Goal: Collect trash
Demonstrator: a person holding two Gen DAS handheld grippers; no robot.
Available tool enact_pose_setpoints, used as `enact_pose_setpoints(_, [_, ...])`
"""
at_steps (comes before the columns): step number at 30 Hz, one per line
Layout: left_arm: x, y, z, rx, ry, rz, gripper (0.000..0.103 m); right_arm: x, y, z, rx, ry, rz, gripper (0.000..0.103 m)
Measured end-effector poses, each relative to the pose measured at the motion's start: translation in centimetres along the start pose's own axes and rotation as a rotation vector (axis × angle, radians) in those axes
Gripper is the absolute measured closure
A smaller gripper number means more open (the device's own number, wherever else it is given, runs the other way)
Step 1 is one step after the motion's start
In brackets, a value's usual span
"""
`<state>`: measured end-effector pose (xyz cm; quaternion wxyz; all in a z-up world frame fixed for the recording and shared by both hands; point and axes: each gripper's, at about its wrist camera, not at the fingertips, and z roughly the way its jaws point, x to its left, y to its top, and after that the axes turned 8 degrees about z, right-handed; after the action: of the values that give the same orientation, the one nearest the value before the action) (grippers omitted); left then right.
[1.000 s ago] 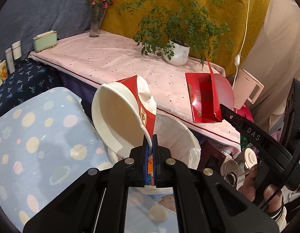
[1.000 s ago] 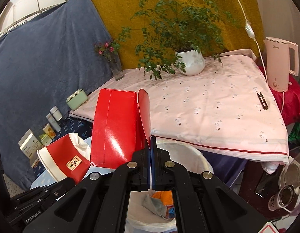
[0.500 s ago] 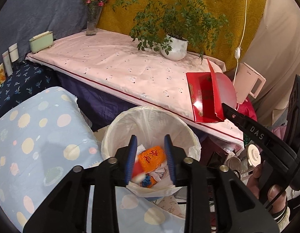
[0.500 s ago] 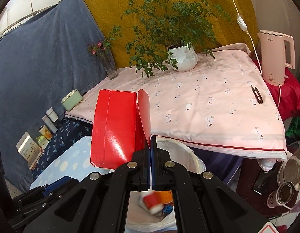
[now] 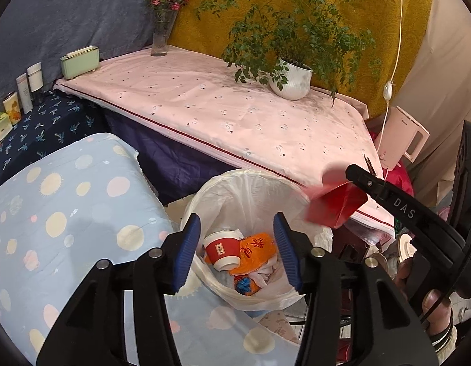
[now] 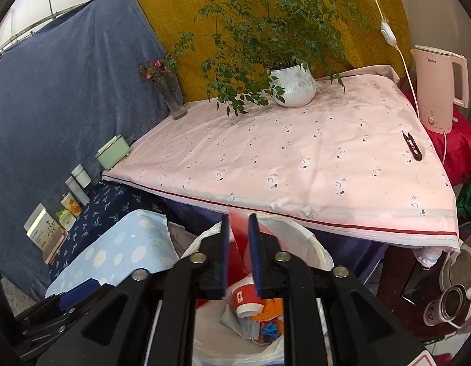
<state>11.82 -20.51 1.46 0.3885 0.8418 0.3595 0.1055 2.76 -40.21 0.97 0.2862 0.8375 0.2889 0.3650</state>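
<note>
A bin lined with a white bag (image 5: 250, 192) stands below the table edge and also shows in the right wrist view (image 6: 299, 231). A red and white paper cup (image 5: 221, 250) lies inside it on orange trash; the right wrist view shows the cup (image 6: 246, 300) too. My left gripper (image 5: 237, 253) is open and empty above the bin. My right gripper (image 6: 238, 256) is open a little. A blurred red box (image 5: 336, 204) is in the air at the bin's right rim, just off the right gripper's tip; the right wrist view shows the box (image 6: 237, 244) between the fingers.
A pink-clothed table (image 6: 296, 158) holds a potted plant (image 6: 293, 88), a flower vase (image 6: 174, 97), a green box (image 6: 113, 152) and black snips (image 6: 412, 146). A pink kettle (image 6: 440, 88) stands at the right. A blue dotted cushion (image 5: 67, 213) lies left of the bin.
My left gripper opened and the paper cup fell into the bin. My right gripper has just opened and the red box is dropping toward the bin.
</note>
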Motion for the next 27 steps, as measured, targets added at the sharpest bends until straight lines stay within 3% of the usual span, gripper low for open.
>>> enact_pose_setpoints(2, [0.3,-0.1,-0.1,0.001,0.01,-0.006,0.048,0.2,-0.2,0.0,-0.007,-0.007,-0.002,0.063])
enact_pose_setpoints(12, [1.7,-0.9,-1.1,-0.008,0.047,-0.041,0.039,2.5,-1.0,-0.9,0.006,-0.001,-0.07,0.055])
enact_pose_setpoints(27, [3.7,-3.5,-3.2,-0.01,0.121,-0.081,0.022,4.9,-4.4,-3.6,0.025,-0.033,-0.214,0.032])
